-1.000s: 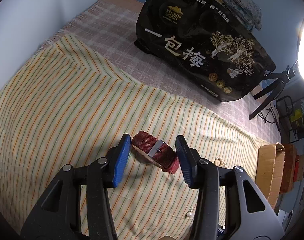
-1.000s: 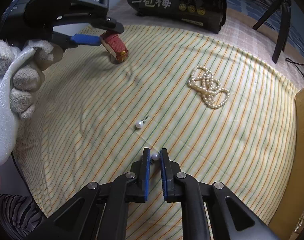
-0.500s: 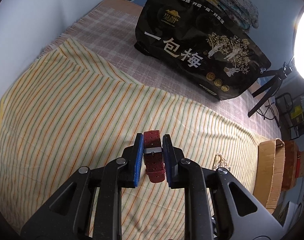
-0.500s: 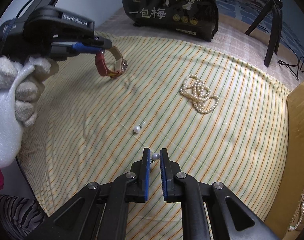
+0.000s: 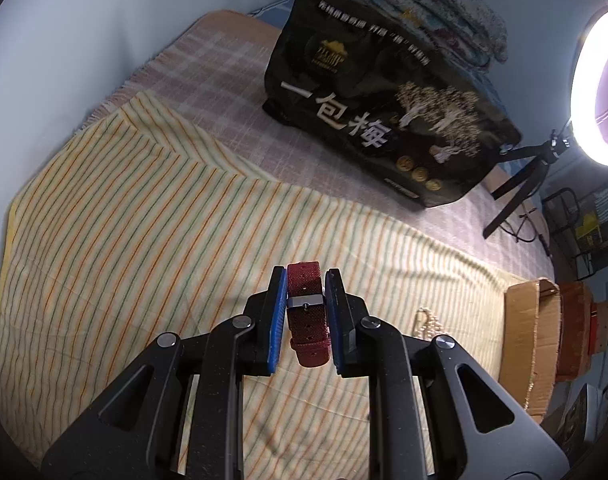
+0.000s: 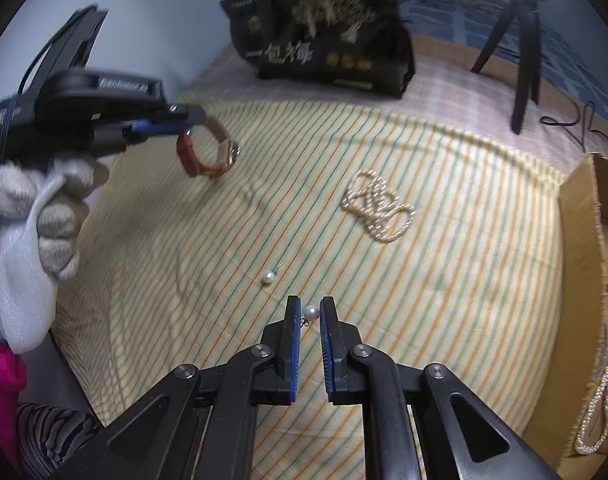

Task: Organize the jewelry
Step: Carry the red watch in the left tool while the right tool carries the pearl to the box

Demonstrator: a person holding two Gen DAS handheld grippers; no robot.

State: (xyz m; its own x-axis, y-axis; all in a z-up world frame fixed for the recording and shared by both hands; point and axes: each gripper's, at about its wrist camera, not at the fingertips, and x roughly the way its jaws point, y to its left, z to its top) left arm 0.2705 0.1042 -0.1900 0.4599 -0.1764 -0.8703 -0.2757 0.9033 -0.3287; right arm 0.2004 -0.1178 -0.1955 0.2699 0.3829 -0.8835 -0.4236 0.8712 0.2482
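Your left tongs (image 5: 304, 312) are closed on a dark red watch strap (image 5: 307, 316), gripping it across its width at the metal keeper, with the strap's tip hanging toward the camera. Seen from your right wrist, the left tongs (image 6: 184, 120) hold the red watch (image 6: 208, 156) lifted clear of the striped cloth (image 6: 443, 300), its loop dangling below the pads with the gold-toned case on the far side. Your gloved left hand (image 6: 44, 216) wraps the handle.

Your right tongs (image 6: 309, 320) stand narrow, with a pearl earring (image 6: 311, 313) between the blue pads near their tips. Whether the pads actually press on it cannot be told. A second pearl earring (image 6: 268, 277) lies on the cloth just beyond, its post pointing away. Farther off to the right, a pearl necklace (image 6: 377, 210) lies coiled in loops on the cloth.

The striped cloth covers a bed, over a checked blanket (image 5: 208, 72). A black printed bag (image 5: 383, 108) stands at the far side. A cardboard box (image 6: 583, 280) sits at the cloth's right edge, and a tripod (image 6: 523, 48) stands near the bag.
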